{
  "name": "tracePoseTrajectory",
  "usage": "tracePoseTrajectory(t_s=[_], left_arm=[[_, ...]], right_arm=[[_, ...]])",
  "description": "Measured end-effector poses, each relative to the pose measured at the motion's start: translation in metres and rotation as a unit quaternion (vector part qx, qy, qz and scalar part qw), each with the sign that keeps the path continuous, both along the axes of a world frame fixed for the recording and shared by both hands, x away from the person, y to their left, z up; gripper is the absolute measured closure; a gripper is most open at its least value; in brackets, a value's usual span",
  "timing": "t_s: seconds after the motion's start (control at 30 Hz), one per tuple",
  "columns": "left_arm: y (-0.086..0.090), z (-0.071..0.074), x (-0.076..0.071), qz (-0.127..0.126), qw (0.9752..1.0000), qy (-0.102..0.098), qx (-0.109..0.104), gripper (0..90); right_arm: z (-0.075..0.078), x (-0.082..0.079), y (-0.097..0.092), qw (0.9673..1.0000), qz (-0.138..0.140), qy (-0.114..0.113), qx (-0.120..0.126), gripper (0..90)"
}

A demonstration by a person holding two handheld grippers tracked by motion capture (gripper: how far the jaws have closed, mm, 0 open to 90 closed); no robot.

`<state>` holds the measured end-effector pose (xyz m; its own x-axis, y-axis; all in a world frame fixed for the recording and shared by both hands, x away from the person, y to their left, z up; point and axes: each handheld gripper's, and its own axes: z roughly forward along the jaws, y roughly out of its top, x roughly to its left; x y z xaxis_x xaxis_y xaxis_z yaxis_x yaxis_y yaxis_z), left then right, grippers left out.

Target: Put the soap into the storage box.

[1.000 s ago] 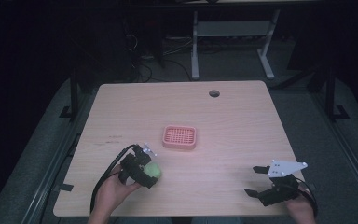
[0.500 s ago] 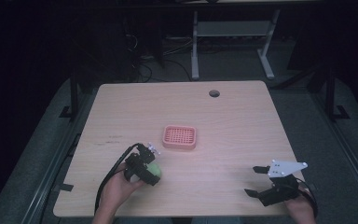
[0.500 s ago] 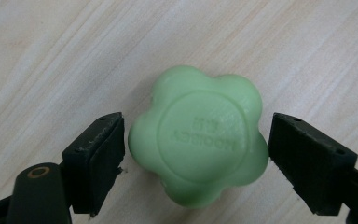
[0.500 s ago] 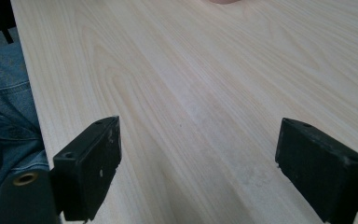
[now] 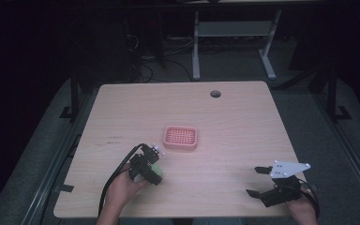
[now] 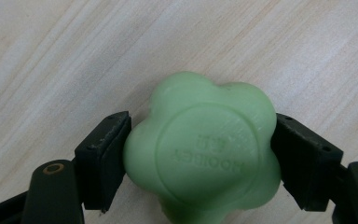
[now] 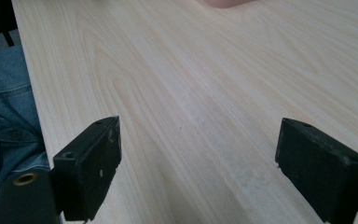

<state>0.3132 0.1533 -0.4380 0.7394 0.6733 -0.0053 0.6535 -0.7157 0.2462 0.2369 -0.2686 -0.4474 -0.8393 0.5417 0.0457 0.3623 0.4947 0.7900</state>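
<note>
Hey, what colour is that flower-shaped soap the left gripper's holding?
Pale green soap, clearest in the left gripper view, clamped in the left gripper.

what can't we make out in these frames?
- Embossed text on the green soap, left gripper view: blurred, upside down.
- Soap's lower edge: cut off by the frame bottom.
- Pink tray, right gripper view: cut off by the top edge.
- Soap in the high view: mostly behind the left gripper.

Raised lettering on the face of the green soap in my left gripper; it reads upside down. Too blurred to spell out. No other text legible.
</note>
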Motion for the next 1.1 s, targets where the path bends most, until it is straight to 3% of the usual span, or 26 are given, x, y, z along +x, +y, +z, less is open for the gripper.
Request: tracePoseTrajectory(t_s=[0.53,0.87,0.97,1.1], left_arm=[[-0.0025,-0.0033,0.0002,0.013,0.9999,0.002,0.003,25.4],[-0.0043,-0.0023,-0.002,0.013,0.9999,-0.009,0.007,26.2],[-0.0036,-0.0018,-0.0016,0.013,0.9999,-0.003,-0.002,26.3],[-0.0038,-0.0013,-0.0018,0.008,1.0,-0.001,0.002,26.4]], right_arm=[[0.0004,0.0,-0.0006,1.0,0.0,-0.003,0.001,13.8],[0.0005,0.0001,-0.0014,1.0,-0.001,-0.004,0.002,13.8],[0.0005,0.0001,-0.0014,1.0,-0.001,-0.004,0.002,13.8],[0.0005,0.0002,-0.0015,1.0,-0.002,-0.004,0.002,13.7]])
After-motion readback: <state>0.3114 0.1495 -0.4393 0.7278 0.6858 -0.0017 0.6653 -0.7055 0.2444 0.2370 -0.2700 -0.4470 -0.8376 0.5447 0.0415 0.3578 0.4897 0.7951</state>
